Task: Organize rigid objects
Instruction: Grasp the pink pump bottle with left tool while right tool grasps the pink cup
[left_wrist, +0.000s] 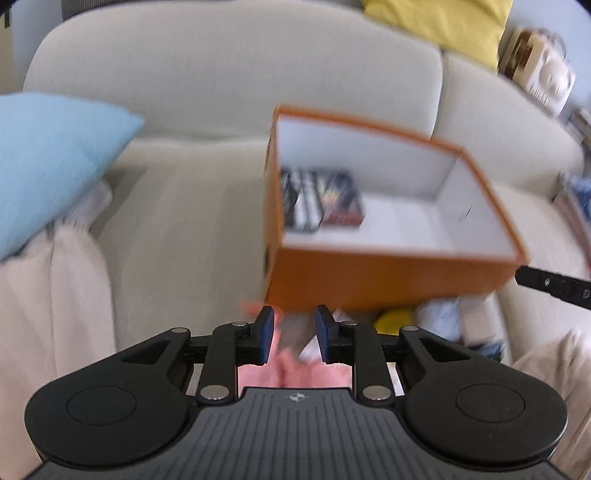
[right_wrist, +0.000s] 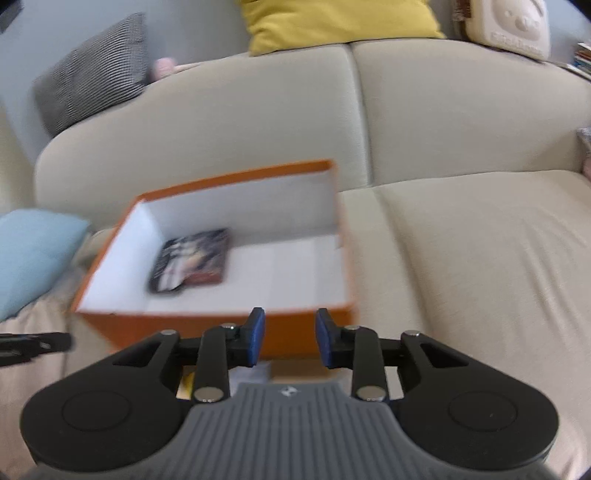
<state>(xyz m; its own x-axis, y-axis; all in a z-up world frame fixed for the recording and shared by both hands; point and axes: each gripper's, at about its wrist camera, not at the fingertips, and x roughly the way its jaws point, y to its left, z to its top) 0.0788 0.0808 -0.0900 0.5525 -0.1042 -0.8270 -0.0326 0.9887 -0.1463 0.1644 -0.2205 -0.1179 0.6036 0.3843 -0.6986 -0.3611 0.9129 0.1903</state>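
An orange box (left_wrist: 388, 275) with a white inside stands on a beige sofa; it also shows in the right wrist view (right_wrist: 207, 328). Dark book-like items (left_wrist: 321, 201) lie at its left end, also seen in the right wrist view (right_wrist: 194, 260). My left gripper (left_wrist: 294, 334) is open and empty, just in front of the box's near left corner, over a pile of pink and other items (left_wrist: 291, 365). My right gripper (right_wrist: 290, 338) is open and empty, at the box's near wall. Its finger (left_wrist: 554, 284) shows at the right of the left wrist view.
A light blue cushion (left_wrist: 55, 166) lies left of the box. A yellow cushion (right_wrist: 332, 22) and a grey knitted cushion (right_wrist: 92, 70) sit on the sofa back. A yellow object (left_wrist: 393, 319) and papers (left_wrist: 443, 317) lie in front of the box. The beige seat (right_wrist: 480, 258) stretches right.
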